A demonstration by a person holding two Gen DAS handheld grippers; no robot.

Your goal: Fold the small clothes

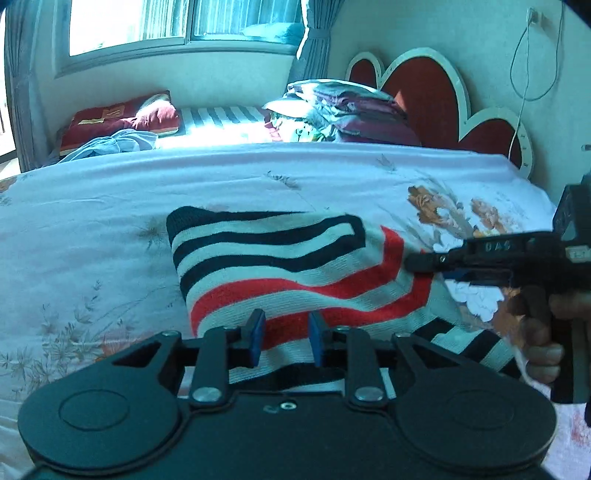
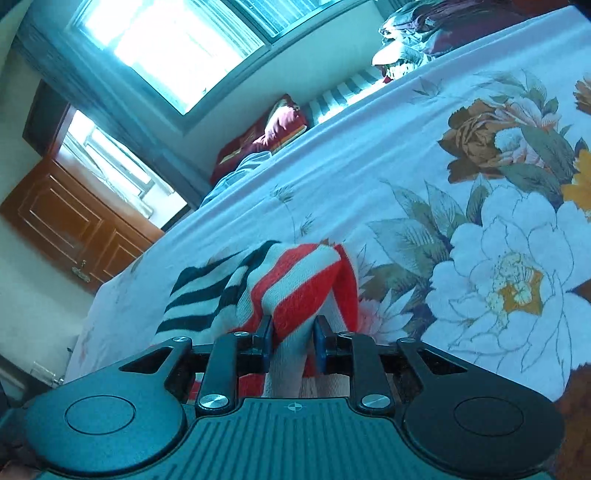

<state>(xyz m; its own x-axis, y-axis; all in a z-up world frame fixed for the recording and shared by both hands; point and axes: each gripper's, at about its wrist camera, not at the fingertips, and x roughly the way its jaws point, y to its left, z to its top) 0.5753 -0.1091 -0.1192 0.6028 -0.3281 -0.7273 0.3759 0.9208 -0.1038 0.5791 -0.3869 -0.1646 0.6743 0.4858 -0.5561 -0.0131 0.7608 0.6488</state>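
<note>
Striped sweater (image 2: 295,288) bunched up between the blue pads (image 2: 266,341) of the right gripper (image 2: 293,343), jaws narrow and closed on a raised fold of red-and-white knit. Pinched at the garment's right edge, seen from the left wrist view as the right gripper (image 1: 417,263) reaching in from the side, tips touching the red stripes, with the person's hand (image 1: 543,332) wrapped around its handle. Left gripper (image 1: 287,339) low over the near edge of the sweater (image 1: 288,273), blue pads (image 1: 256,338) apart with striped cloth showing in the gap; cannot tell whether any fabric is actually gripped. Lying partly folded on a floral bedsheet (image 1: 110,229), black-and-white stripes at the far end, red-and-white nearer. Large printed flowers on the bedsheet (image 2: 509,266) just beside the lifted fold. Farther back, a dark red pillow (image 1: 122,120), a heap of bedding (image 1: 340,110), a heart-shaped red headboard (image 1: 428,88), a bright window (image 1: 147,22). A wooden door (image 2: 74,221) at the left of the right wrist view.
</note>
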